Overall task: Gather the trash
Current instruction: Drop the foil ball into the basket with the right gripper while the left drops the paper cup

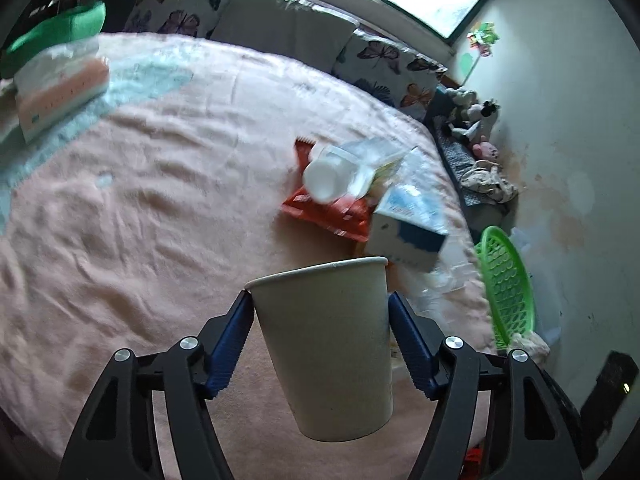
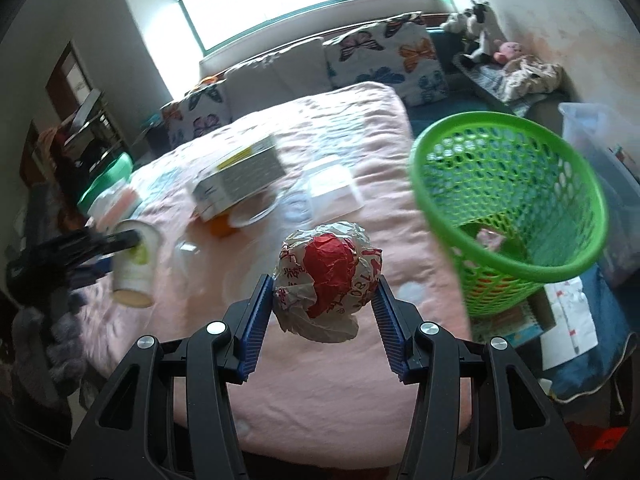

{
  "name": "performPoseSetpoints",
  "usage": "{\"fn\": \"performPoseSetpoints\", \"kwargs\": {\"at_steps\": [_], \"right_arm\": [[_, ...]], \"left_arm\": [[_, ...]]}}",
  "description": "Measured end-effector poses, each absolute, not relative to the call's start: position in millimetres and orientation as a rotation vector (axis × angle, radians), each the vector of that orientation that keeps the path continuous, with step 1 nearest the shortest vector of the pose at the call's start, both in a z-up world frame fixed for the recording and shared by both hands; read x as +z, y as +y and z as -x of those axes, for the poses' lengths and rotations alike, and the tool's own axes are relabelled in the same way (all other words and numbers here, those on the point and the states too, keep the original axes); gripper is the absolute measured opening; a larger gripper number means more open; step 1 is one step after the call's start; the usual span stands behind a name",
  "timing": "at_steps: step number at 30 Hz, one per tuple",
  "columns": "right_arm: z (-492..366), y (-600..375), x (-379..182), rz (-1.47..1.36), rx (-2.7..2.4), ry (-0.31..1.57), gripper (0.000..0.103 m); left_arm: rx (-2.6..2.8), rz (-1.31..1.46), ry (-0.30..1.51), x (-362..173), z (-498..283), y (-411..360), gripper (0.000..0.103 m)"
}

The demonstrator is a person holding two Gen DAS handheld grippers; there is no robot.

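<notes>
Two grippers clamped, left gripper (image 1: 320,300) paper cup (image 1: 324,344), right gripper (image 2: 326,284) crumpled wrapper (image 2: 328,276)

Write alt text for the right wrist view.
The right gripper clamps a crumpled red-and-white paper ball above a pink bedspread, beside a green mesh basket. At far left, the left gripper holds a paper cup.

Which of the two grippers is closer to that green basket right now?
Right. The right gripper, holding a crumpled wrapper, is just beside the basket. The left gripper, holding a cup, is farther back over the bed.
</notes>
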State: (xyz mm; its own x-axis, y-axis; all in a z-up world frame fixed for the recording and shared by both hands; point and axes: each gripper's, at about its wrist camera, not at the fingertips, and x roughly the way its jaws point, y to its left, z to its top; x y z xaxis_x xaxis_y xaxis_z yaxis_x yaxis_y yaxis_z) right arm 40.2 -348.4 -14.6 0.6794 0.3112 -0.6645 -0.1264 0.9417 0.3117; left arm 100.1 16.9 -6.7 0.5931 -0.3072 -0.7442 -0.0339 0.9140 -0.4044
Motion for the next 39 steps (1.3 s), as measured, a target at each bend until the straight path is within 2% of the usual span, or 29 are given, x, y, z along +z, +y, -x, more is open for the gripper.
{"fn": "performPoseSetpoints", "kwargs": {"at_steps": [9,17,22,24,26,39], "right_arm": [[-67,-405,-15,-0.243,0.109,0.771,0.052],[-93,-454,-30,-0.265,0.017,0.801,0.053],[-102,-471,-41,-0.269,-0.009,0.819,0.058],[-105,-478,-45,-0.271,-0.022,0.818,0.068],[-106,-484,-47,-0.285,-0.024,0.814,0.071],[-69,-503,-39,-0.301,-0.03,0.766,0.073]], "left_arm": [[-0.312,0.323,0.838,52,-106,-25,0.067],[-0.44,0.254,0.821,76,-138,-95,0.067],[-0.511,0.206,0.843,77,-159,-146,0.067],[-0.537,0.183,0.852,74,-164,-167,0.067],[-0.558,0.165,0.867,72,-169,-184,0.067],[-0.685,0.042,0.923,43,-193,-297,0.067]]}}
